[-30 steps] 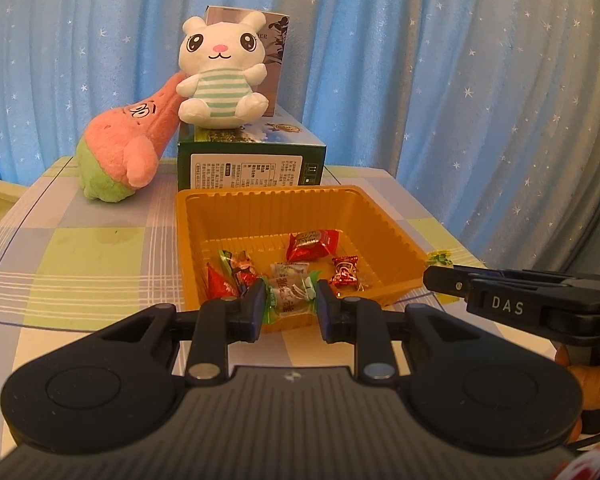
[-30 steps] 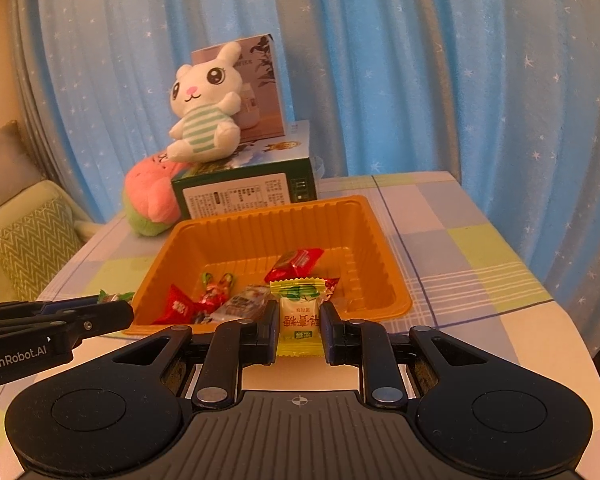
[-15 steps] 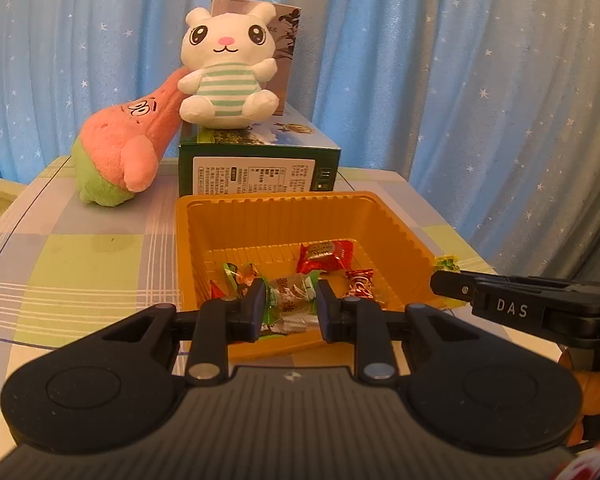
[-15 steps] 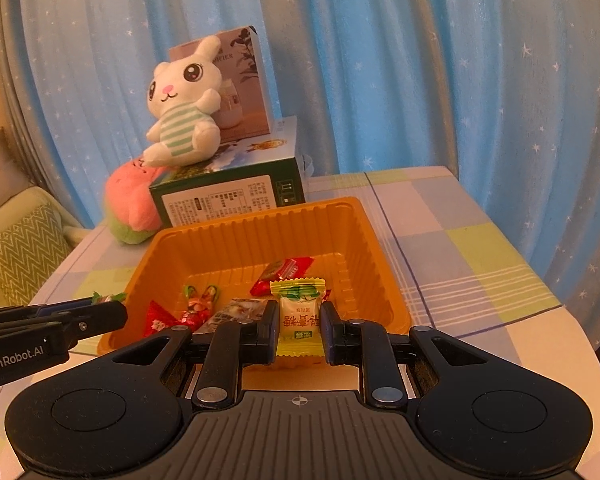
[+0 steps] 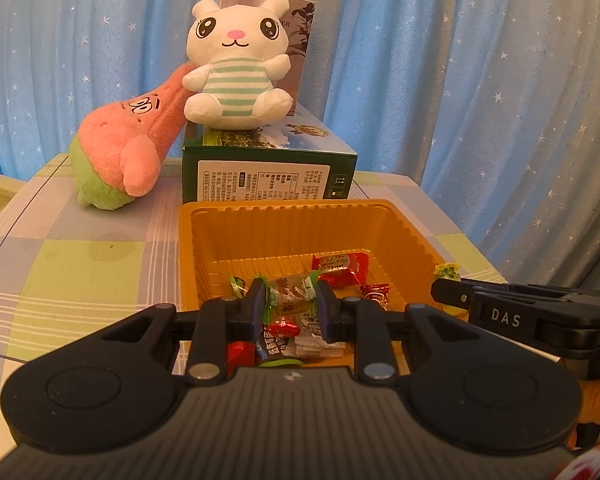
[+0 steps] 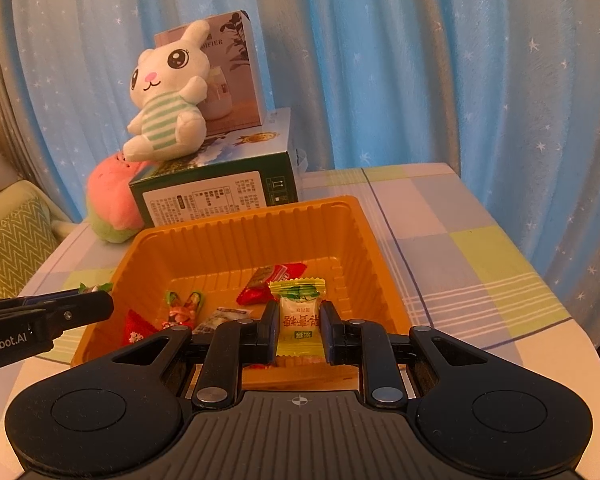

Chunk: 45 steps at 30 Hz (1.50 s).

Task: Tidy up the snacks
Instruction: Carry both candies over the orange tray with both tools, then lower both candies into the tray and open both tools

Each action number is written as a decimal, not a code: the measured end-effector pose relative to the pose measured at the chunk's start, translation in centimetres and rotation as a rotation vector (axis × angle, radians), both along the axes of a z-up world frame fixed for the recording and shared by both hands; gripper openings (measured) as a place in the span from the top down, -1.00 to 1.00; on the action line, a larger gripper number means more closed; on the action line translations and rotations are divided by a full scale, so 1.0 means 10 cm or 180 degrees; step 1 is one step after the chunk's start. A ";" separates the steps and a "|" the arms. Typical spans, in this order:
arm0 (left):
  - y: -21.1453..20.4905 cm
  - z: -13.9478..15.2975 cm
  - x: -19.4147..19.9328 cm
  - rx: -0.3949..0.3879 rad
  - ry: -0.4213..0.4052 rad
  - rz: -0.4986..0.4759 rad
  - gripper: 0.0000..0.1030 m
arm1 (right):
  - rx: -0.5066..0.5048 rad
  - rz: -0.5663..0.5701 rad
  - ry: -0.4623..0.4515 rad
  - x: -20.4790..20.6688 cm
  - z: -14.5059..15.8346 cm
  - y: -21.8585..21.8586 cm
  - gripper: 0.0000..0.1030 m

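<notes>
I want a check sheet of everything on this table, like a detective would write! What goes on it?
Surface: table with a checked cloth in pale green, blue and white.
Job's things: orange tray holding several wrapped sweets; red sweet lies at its far side.
Clutter: white bunny plush sits on a green box; pink and green plush leans beside it; a taller box stands behind the bunny.
Grippers: left gripper shut on a green-ended sweet; right gripper shut on a yellow sweet, both over the tray.
Cables: nothing seen.
Surroundings: blue starry curtain; a cushion at the left.
</notes>
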<state>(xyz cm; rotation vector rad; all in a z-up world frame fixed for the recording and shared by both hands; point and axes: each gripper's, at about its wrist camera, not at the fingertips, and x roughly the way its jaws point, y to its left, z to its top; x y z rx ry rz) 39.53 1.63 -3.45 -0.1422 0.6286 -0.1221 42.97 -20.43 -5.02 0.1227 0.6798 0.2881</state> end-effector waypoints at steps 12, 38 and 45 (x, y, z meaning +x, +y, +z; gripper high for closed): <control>0.06 -0.07 0.17 0.0011 0.0053 0.0040 0.54 | 0.0058 0.0004 0.0088 0.21 -0.09 0.08 0.58; 0.04 -0.20 0.66 -0.0035 0.0075 -0.0025 0.54 | 0.0263 0.0015 0.0050 0.53 -0.16 0.11 0.58; 0.01 -0.28 0.79 -0.0033 0.0086 -0.0074 0.53 | 0.0304 0.0019 0.0039 0.63 -0.19 0.14 0.58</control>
